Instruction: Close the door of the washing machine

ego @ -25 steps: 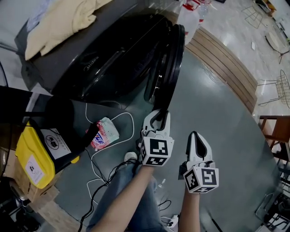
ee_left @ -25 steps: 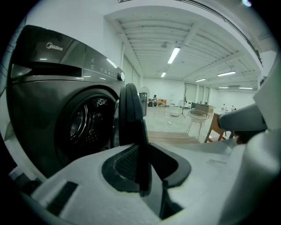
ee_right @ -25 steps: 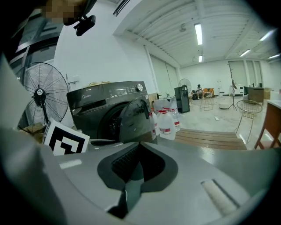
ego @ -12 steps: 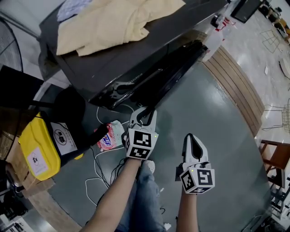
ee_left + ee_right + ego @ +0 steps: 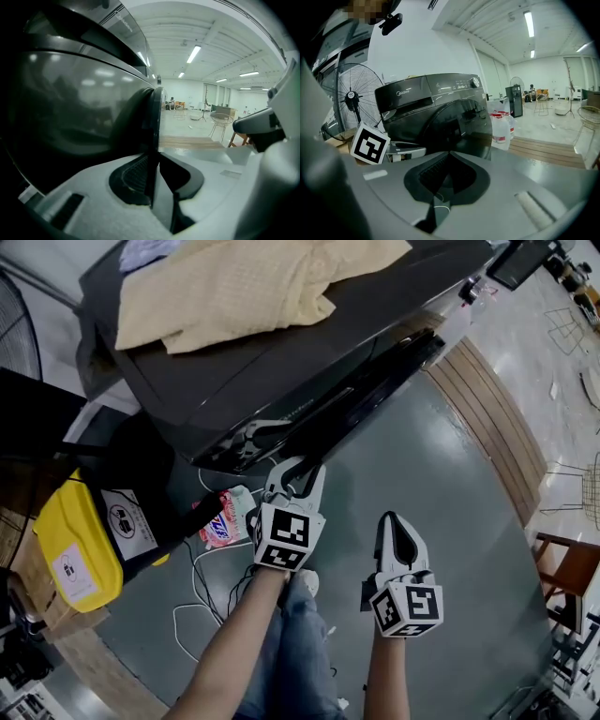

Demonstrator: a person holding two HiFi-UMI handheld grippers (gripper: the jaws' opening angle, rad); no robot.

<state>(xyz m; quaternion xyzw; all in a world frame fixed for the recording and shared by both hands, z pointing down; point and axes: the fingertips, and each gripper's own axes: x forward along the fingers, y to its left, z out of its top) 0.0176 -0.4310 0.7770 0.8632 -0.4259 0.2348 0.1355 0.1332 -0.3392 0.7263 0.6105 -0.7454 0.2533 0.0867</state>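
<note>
Grey floor [image 5: 459,512] spreads below us. Our left gripper [image 5: 298,467] pinches the rim of the door [image 5: 156,117], almost shut against the washing machine [image 5: 281,362]. Our right gripper [image 5: 397,524] hangs closed and empty. Next, we judge, press until latched.

Dark door [image 5: 375,381] (glossy), nearly shut

A yellow bag [image 5: 80,549] lies near a red-and-white packet [image 5: 222,522] and a white cable [image 5: 200,589].
</note>
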